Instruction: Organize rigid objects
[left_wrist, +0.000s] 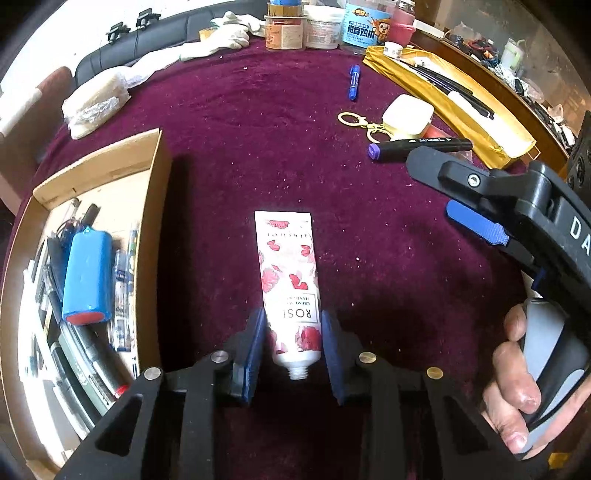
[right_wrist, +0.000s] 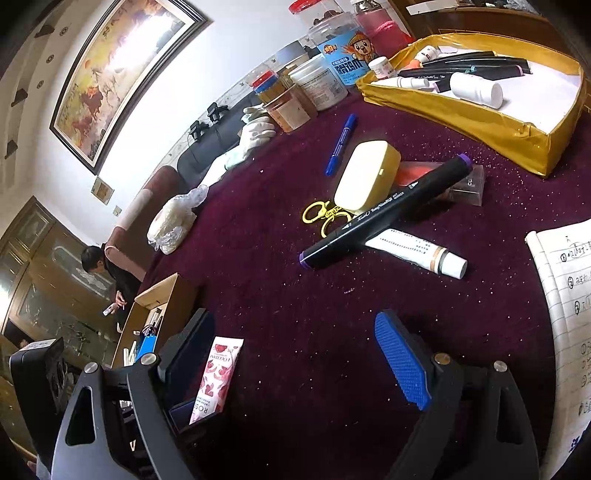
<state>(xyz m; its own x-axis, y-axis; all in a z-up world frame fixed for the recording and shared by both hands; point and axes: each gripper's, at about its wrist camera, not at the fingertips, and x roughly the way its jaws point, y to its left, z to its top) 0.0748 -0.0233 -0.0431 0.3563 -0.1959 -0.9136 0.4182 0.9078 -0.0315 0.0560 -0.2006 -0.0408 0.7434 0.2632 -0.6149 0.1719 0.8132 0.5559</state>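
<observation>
Wooden box sits left of my left gripper, which looks clamped on the hand cream tube, though contact is hard to confirm. My right gripper hangs spread apart; black marker ahead.

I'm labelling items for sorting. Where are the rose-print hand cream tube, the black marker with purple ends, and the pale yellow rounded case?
rose-print hand cream tube (left_wrist: 291, 284): left wrist view, middle of its printed body.
black marker with purple ends (right_wrist: 384, 212): right wrist view, mid-barrel.
pale yellow rounded case (right_wrist: 364, 177): right wrist view, top lid.
</observation>
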